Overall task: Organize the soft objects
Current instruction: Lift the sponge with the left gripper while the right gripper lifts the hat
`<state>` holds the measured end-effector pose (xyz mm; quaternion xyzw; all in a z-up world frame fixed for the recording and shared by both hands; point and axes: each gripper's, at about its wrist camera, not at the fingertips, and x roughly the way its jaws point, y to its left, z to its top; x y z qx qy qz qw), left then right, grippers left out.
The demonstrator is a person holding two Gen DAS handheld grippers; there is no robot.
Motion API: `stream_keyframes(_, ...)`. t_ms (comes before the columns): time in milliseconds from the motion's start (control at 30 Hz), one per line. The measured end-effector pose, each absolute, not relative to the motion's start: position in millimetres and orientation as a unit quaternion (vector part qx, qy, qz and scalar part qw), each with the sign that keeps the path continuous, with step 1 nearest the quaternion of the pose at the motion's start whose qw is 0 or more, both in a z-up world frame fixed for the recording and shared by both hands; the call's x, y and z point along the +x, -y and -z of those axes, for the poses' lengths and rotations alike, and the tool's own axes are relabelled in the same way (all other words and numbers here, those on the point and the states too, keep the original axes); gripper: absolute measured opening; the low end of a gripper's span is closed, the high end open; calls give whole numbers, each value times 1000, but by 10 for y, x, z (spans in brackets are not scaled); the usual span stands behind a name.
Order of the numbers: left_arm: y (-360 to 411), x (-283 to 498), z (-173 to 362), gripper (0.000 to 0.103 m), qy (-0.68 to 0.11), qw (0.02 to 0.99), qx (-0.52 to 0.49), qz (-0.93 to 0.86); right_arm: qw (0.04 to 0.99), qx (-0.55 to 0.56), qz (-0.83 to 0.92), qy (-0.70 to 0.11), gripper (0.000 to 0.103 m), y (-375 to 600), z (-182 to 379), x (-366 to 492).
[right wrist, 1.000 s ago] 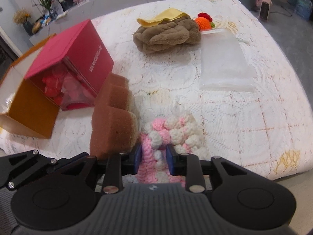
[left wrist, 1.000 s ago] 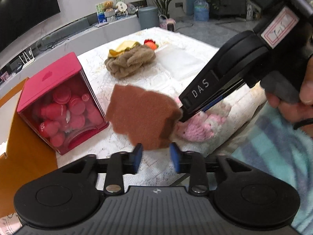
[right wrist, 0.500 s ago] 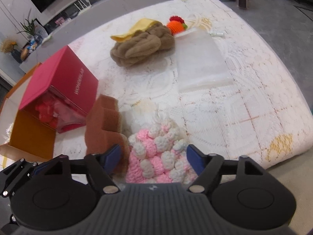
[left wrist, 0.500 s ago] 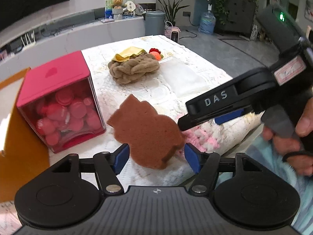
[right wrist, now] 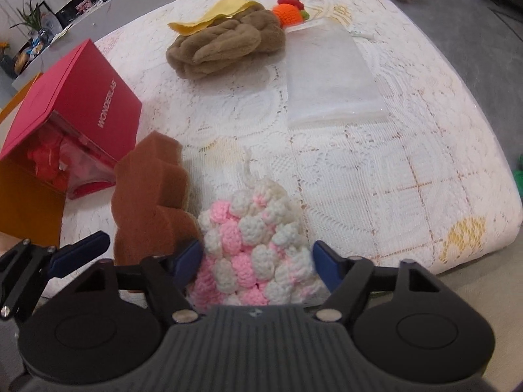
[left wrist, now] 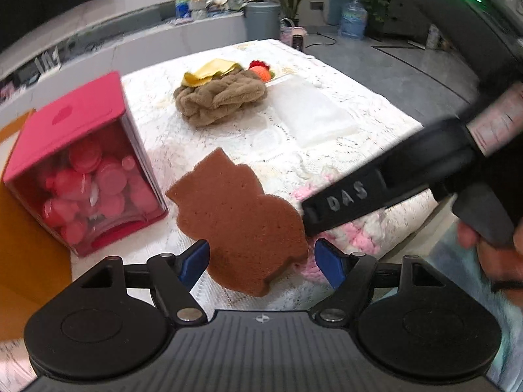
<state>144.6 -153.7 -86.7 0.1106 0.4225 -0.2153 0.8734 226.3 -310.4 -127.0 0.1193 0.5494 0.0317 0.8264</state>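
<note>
A brown bear-shaped sponge [left wrist: 238, 219] lies on the lace-covered table, between the open fingers of my left gripper [left wrist: 261, 261]; it also shows in the right wrist view [right wrist: 150, 205]. A pink and white crocheted piece [right wrist: 255, 245] lies beside it near the table's front edge, between the open fingers of my right gripper [right wrist: 256, 261]. Neither gripper grips its object. The right gripper body [left wrist: 392, 186] crosses the left wrist view and hides part of the crocheted piece [left wrist: 340, 232]. The left gripper's finger [right wrist: 78, 253] shows at the lower left of the right wrist view.
A red box with a clear front [left wrist: 75, 163] holding red round pieces stands at the left on an orange board [left wrist: 23, 245]. At the back lie a brown fluffy cloth [right wrist: 225, 45], a yellow cloth [right wrist: 212, 13], an orange crocheted toy [right wrist: 289, 11] and a clear plastic bag [right wrist: 330, 78].
Both grippers opened: the left let go of the brown sponge, the right let go of the pink and white crocheted piece. The sponge now lies on the table.
</note>
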Motion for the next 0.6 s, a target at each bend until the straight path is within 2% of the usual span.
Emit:
stream_keyframes(67,1503,1484,882,87,-434,872,92,206,830,109,-29,-547,57,3081,1272,2247)
stream_keyframes(133,1462,1532,910,90,-447,870,73,198,833,100,-34,-543,53,3058,1264,2230)
stream_keyframes(300,1406,1644,964,90,-466,863,28,193,834,108,-40,-539,47,3081,1261,2230)
stream_keyframes(500,1415,1613,969,76,-457,866,22,199,843,96,-41,-527,36,3042,1218,2174)
stream_keyframes(533,1410,1599,946,75,-454,868,22,200,846,94,-41,-523,32,3040,1202,2154)
stream_keyframes(567,1404,1582,917,74,-451,870,25,197,850,94,-41,-517,19,3050,1179,2129)
stream_keyframes(600,1395,1563,892,73,-447,871,28,200,855,95,-38,-509,15,3066,1149,2099)
